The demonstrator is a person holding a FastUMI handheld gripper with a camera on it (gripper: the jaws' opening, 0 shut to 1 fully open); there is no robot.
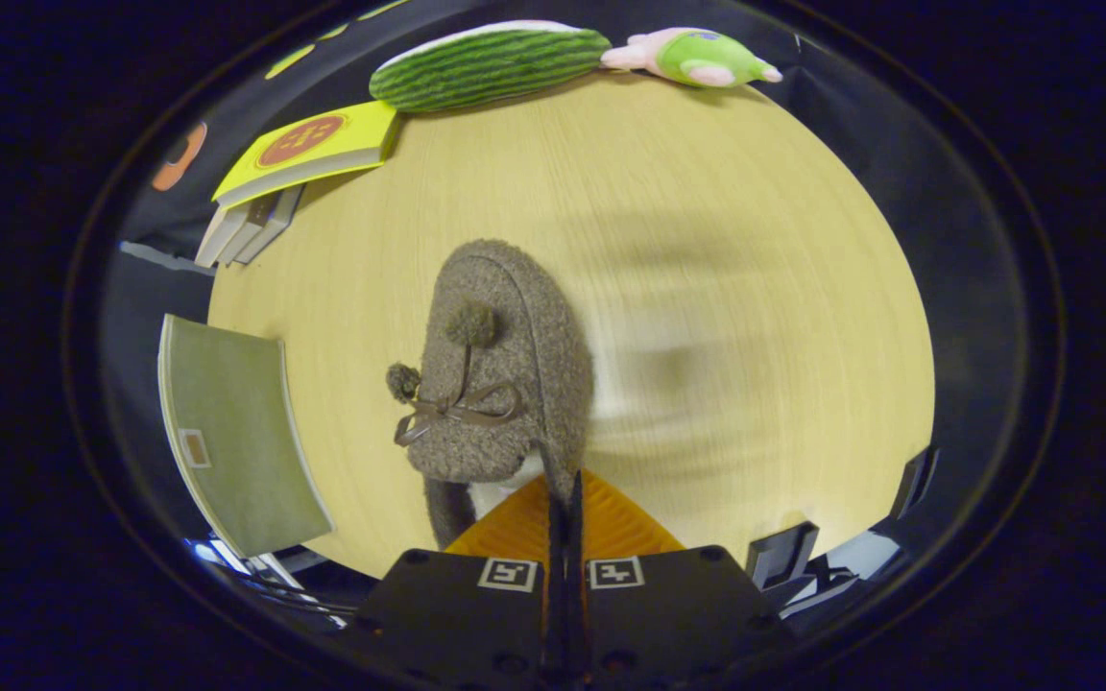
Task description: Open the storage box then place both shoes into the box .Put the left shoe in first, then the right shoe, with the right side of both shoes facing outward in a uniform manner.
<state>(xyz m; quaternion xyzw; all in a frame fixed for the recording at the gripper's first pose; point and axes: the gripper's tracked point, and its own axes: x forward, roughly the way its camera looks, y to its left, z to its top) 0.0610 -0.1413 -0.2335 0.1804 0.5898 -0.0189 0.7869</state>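
1. Nearest: tongs [563, 499], fingers pressed close together with only a thin slit between them, clamped on the rear rim of the shoe's collar.
2. Just ahead of the fingers: brown fuzzy shoe [500, 374], a slipper-like shape, seen from above, heel toward the tongs and toe pointing away; two pompoms and a thin bow on its upper; pale lining visible at the opening beside the fingertips. Cannot tell whether lifted off the desk or resting on it.
3. Beneath and around: pale wood-grain desk [726, 240], blurred to the right of the shoe.
4. To the left of the shoe, at the desk's edge: grey-green flat panel [231, 432] with a small label, apparently part of the storage box; cannot tell whether lid or side wall.
5. Farther on the left: stack of books [308, 154], a yellow-covered one on top.
6. Farthest, at the desk's back edge: striped green plush cushion [491, 65], and just right of it, touching or nearly so, a pink-and-green plush toy [702, 58].
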